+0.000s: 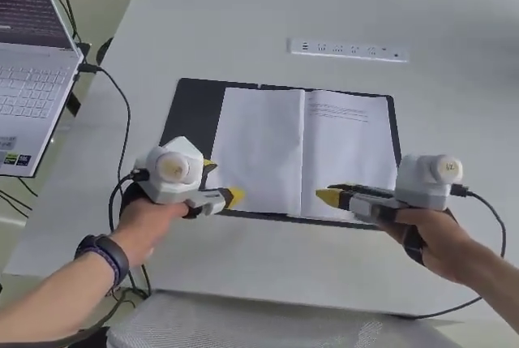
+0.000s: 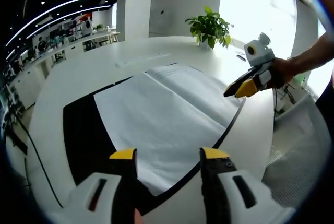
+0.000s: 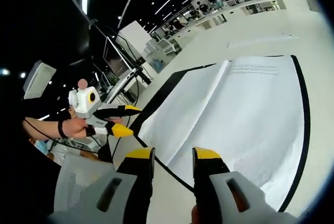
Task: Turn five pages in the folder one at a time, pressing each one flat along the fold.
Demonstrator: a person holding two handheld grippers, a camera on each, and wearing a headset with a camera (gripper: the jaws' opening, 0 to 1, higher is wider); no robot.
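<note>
A black folder [image 1: 191,109] lies open on the white table, with a blank left page [image 1: 259,149] and a right page [image 1: 350,153] that has a few printed lines at its top. The fold [image 1: 302,149] runs between them. My left gripper [image 1: 229,196] hovers at the folder's front edge, by the left page's corner, jaws open and empty [image 2: 168,156]. Over the front of the right page, my right gripper [image 1: 331,195] points left; its jaws stand a little apart with nothing between them [image 3: 173,155]. The two tips face each other across the fold.
A laptop [image 1: 28,64] sits at the far left with cables [image 1: 123,113] trailing along the table beside the folder. A white power strip [image 1: 347,49] lies behind the folder. A mesh chair back [image 1: 243,324] is below the table's front edge. A potted plant [image 2: 209,25] stands farther off.
</note>
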